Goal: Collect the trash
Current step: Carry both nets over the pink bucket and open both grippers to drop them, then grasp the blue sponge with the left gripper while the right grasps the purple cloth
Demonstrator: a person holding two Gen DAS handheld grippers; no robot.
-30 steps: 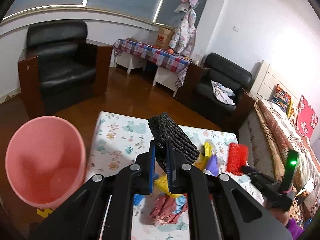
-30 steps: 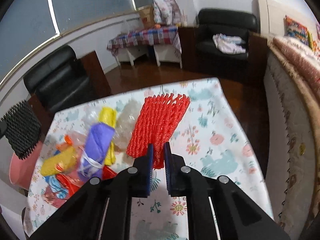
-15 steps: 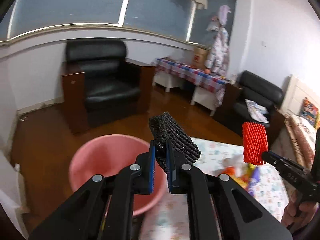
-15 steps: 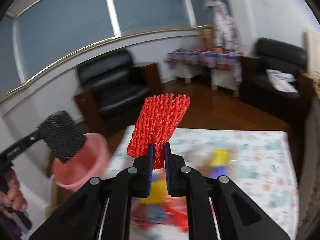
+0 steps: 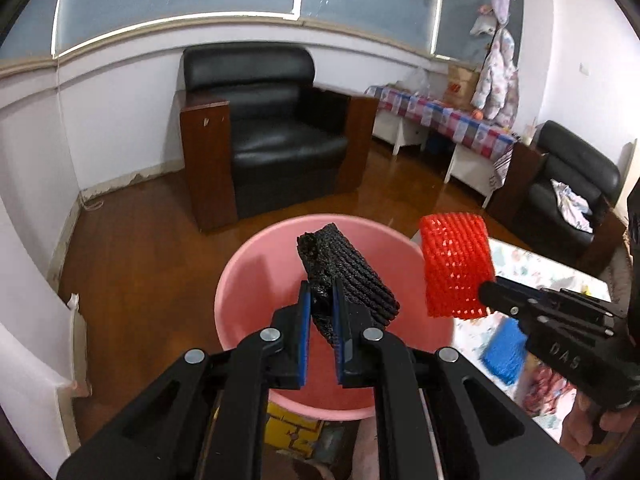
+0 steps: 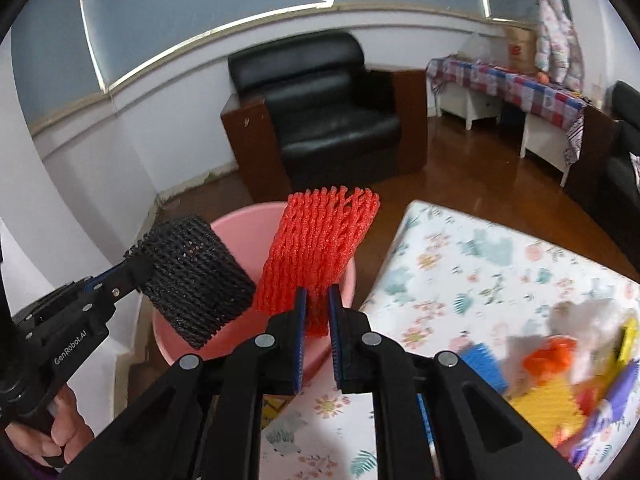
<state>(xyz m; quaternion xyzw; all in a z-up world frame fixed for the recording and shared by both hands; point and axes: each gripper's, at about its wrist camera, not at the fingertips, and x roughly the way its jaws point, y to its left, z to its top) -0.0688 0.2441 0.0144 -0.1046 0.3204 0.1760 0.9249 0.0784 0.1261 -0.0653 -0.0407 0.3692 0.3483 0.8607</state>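
Observation:
My left gripper [image 5: 322, 320] is shut on a black foam net [image 5: 344, 276] and holds it over the open pink bucket [image 5: 256, 280]. My right gripper [image 6: 317, 312] is shut on a red foam net [image 6: 320, 248] and holds it over the bucket's right rim [image 6: 240, 236]. The red net [image 5: 456, 268] shows at the right in the left wrist view, and the black net [image 6: 192, 280] at the left in the right wrist view. More trash lies on the floral table [image 6: 480, 264]: a blue net [image 6: 482, 360], yellow net [image 6: 548, 408] and orange wrapper [image 6: 550, 356].
The pink bucket stands on the wooden floor beside the table's left edge. A black armchair [image 5: 264, 132] stands behind it against the wall. A side table with a checked cloth [image 5: 444, 116] and a second armchair [image 5: 568, 184] are at the back right.
Both grippers swung left from over the table to the pink bucket, carrying their nets. The black net is now over the bucket's mouth and the red net beside it.

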